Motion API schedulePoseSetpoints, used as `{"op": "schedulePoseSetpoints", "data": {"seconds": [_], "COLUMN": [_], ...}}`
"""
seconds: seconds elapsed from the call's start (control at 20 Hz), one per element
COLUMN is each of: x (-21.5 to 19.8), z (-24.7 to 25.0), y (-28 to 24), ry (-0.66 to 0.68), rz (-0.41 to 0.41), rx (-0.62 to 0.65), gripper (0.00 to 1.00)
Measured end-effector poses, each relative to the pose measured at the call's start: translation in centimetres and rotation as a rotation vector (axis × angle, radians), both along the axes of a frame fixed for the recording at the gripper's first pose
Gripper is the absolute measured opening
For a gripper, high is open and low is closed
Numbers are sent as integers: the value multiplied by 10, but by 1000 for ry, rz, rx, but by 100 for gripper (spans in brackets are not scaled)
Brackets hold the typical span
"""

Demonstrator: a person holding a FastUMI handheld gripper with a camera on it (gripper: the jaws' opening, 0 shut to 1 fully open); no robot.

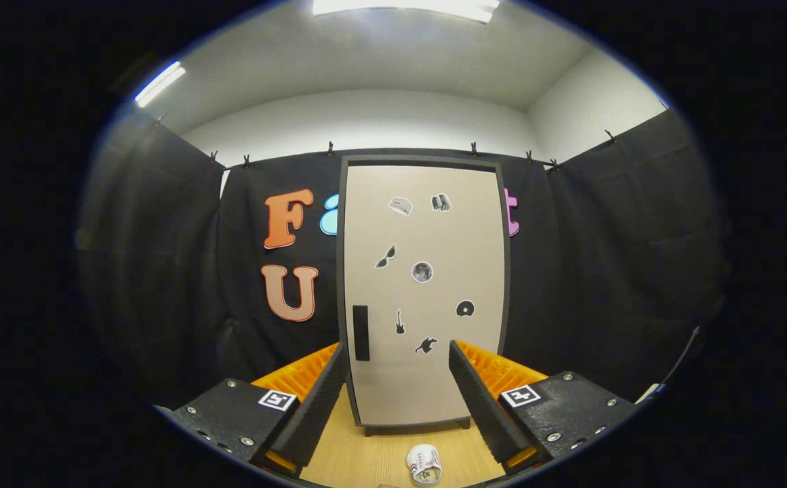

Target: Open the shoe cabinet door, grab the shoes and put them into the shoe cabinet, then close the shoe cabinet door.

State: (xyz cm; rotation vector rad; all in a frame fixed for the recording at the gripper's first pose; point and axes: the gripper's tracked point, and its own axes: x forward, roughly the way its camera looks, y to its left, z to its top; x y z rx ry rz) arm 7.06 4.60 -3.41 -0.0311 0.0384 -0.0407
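We see the shoe cabinet (pixel 424 298) standing upright on the wooden floor (pixel 366 454), right ahead of us and against the black cloth wall (pixel 610 271). Its pale door (pixel 427 379) is closed. A dark handle (pixel 360 333) sits low on the door's left side, and little stickers (pixel 422 272) dot the front. A small white shoe (pixel 424 465) lies on the floor close to us, between the fingers and in front of the cabinet. Our gripper (pixel 398 386) is open, with its two fingers spread wide apart and holding nothing. The cabinet's lower part shows in the gap between them. Above the cloth wall are white walls and bright ceiling lights (pixel 403 7).
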Motion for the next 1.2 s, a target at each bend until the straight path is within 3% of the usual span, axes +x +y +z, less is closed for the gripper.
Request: {"op": "schedulePoseSetpoints", "data": {"seconds": [0.4,0.85,1.2], "x": [67,157,219], "z": [-26,-74,-106], "y": [25,43,60], "ry": [14,78,108], "rz": [32,88,115], "rx": [-39,5,1], "gripper": [94,93,86]}}
